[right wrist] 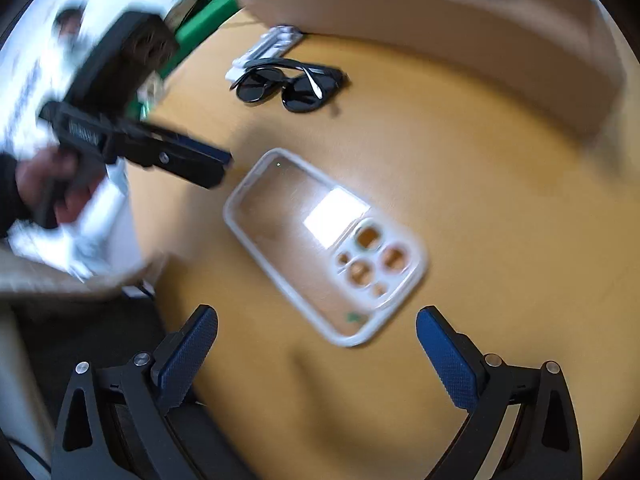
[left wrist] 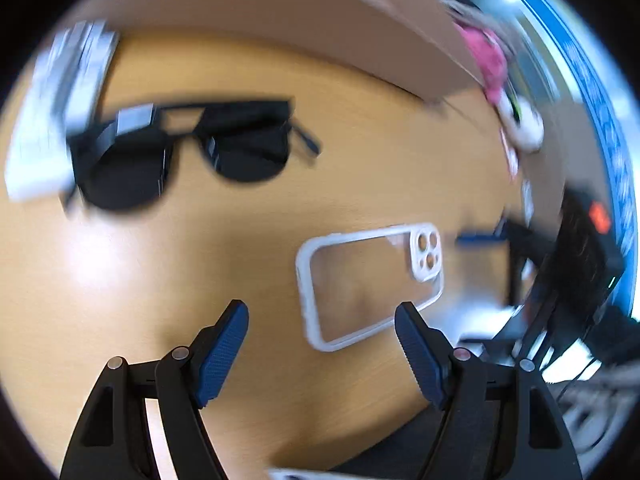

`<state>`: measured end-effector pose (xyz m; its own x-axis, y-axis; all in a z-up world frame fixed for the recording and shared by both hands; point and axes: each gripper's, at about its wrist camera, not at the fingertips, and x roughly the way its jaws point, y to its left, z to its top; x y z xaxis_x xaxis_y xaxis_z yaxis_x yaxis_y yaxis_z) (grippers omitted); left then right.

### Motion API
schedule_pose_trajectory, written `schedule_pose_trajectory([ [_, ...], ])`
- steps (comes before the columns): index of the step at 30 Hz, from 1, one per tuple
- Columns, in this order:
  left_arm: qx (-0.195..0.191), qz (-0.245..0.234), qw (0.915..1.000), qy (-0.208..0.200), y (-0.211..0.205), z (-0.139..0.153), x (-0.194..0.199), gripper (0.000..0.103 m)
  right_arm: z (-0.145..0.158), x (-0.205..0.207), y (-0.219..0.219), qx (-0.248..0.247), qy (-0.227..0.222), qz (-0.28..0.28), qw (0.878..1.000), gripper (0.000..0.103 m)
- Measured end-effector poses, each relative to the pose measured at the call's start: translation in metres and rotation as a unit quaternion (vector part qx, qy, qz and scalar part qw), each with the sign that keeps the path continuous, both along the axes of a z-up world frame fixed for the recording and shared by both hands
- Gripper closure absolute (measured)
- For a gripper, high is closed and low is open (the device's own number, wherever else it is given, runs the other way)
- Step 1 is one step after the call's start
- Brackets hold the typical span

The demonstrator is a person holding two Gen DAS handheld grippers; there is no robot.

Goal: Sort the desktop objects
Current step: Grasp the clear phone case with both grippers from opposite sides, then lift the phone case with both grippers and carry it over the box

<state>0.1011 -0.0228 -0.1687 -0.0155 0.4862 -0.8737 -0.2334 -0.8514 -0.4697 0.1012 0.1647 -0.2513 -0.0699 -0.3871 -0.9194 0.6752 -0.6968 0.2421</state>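
A clear phone case with a white rim (left wrist: 370, 282) (right wrist: 324, 248) lies flat on the wooden table (left wrist: 200, 264) (right wrist: 480, 220). Black sunglasses (left wrist: 188, 152) (right wrist: 290, 86) lie folded farther back. A white packet (left wrist: 60, 108) (right wrist: 266, 50) lies behind them. My left gripper (left wrist: 322, 320) is open and empty just short of the case; it also shows in the right wrist view (right wrist: 224, 164) at the case's far end. My right gripper (right wrist: 316, 322) is open and empty, just short of the case's camera end.
A cardboard box (left wrist: 320, 32) (right wrist: 460, 40) stands along the back of the table. Pink and white things (left wrist: 496, 68) lie at the right in the left wrist view. The table edge (right wrist: 140, 240) runs at the left in the right wrist view.
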Motion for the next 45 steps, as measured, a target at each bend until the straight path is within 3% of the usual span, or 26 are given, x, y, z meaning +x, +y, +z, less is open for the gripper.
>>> schedule_pose_trajectory([
  [3,-0.036,-0.124,0.99,0.057,0.029,0.017,-0.002,0.026,0.001,-0.004,-0.018,0.062,0.05,0.098,0.992,0.002],
  [5,-0.055,-0.206,0.9741,0.075,0.054,0.016,0.0,0.026,-0.003,-0.006,-0.025,0.083,0.062,0.147,0.984,0.002],
  [9,-0.081,-0.302,0.946,0.087,0.084,-0.003,0.006,0.026,-0.025,-0.009,-0.034,0.101,0.037,0.204,0.973,0.002],
  [12,-0.081,-0.327,0.935,0.11,0.092,-0.007,0.008,0.024,-0.033,-0.002,-0.035,0.119,0.059,0.227,0.965,0.001],
  [15,-0.074,-0.337,0.9308,0.121,0.09,-0.008,0.011,0.022,-0.033,-0.002,-0.032,0.119,0.066,0.207,0.969,0.002],
  [18,-0.099,-0.376,0.909,0.15,0.091,-0.011,0.025,0.022,-0.029,0.0,-0.028,0.112,0.072,0.195,0.972,0.016],
  [21,-0.124,-0.409,0.8889,0.165,0.094,-0.014,0.036,0.022,-0.027,0.009,-0.024,0.116,0.08,0.191,0.971,0.017],
  [27,-0.156,-0.416,0.876,0.187,0.099,-0.017,0.036,0.022,-0.026,0.031,-0.017,0.113,0.088,0.216,0.966,0.018],
  [30,-0.14,-0.438,0.8727,0.165,0.102,-0.022,0.041,0.022,-0.026,0.04,-0.015,0.116,0.096,0.238,0.96,0.018],
  [32,-0.128,-0.463,0.8634,0.155,0.105,-0.025,0.053,0.022,-0.025,0.041,-0.014,0.118,0.098,0.239,0.959,0.018],
  [34,-0.141,-0.483,0.8501,0.154,0.107,-0.032,0.064,0.022,-0.025,0.044,-0.012,0.116,0.097,0.242,0.958,0.019],
  [37,-0.157,-0.504,0.8308,0.176,0.108,-0.036,0.078,0.02,-0.024,0.052,-0.011,0.115,0.1,0.249,0.956,0.019],
  [41,-0.17,-0.492,0.8378,0.164,0.109,-0.038,0.077,0.022,-0.023,0.052,-0.004,0.114,0.098,0.233,0.961,0.019],
  [45,-0.181,-0.488,0.8368,0.169,0.104,-0.027,0.077,0.022,-0.012,0.05,0.001,0.105,0.103,0.227,0.963,0.019],
])
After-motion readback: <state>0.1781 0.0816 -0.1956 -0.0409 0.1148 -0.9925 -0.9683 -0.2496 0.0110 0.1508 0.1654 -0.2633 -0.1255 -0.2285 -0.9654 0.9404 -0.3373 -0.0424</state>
